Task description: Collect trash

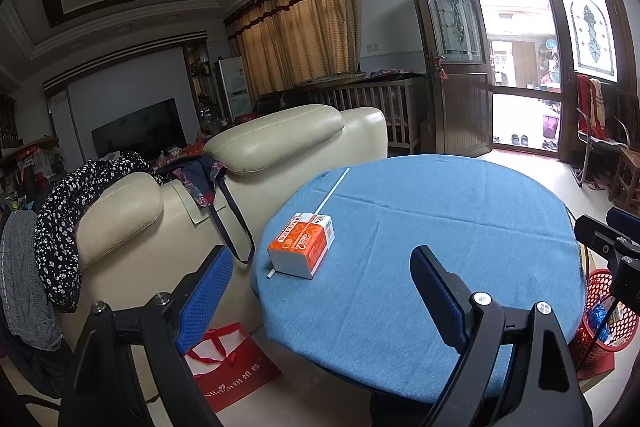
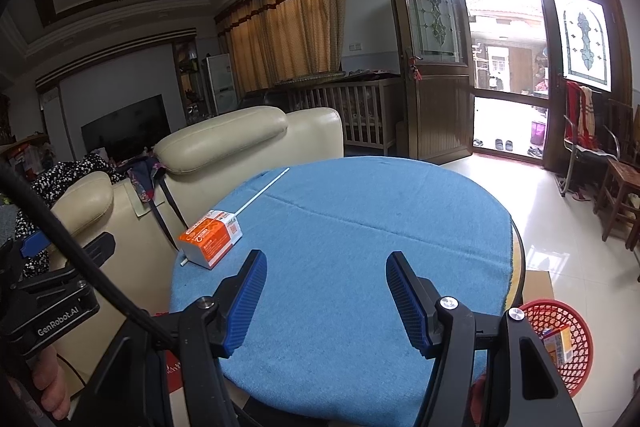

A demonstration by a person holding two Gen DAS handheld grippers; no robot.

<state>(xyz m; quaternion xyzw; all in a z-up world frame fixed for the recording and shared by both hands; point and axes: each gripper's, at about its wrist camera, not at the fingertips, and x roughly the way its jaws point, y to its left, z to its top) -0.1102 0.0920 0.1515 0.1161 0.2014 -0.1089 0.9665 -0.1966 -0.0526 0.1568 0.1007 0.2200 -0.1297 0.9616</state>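
**Carton sitting near the edge, both tongs empty**

You are working in a living room, at a round tabletop (image 1: 440,227) draped in blue cloth, with a cream sofa (image 1: 280,143) just beside its left rim. The red mesh basket (image 2: 560,339) is standing on the floor below the right rim, already holding some packaging. The orange and white carton (image 1: 303,245) is lying close to the left edge, and a thin white stick (image 1: 332,193) is running out from behind it toward the far rim.

Your left tongs (image 1: 320,295) are hovering released, well spread, short of the carton; your right tongs (image 2: 324,299) are likewise released over bare cloth.

A likely risk: you are approaching from the inner side, so a nudge could be pushing the carton off toward the sofa gap. The loose cloth may be dragging with it. The stick looks too thin for a sure pinch and could be rolling away.
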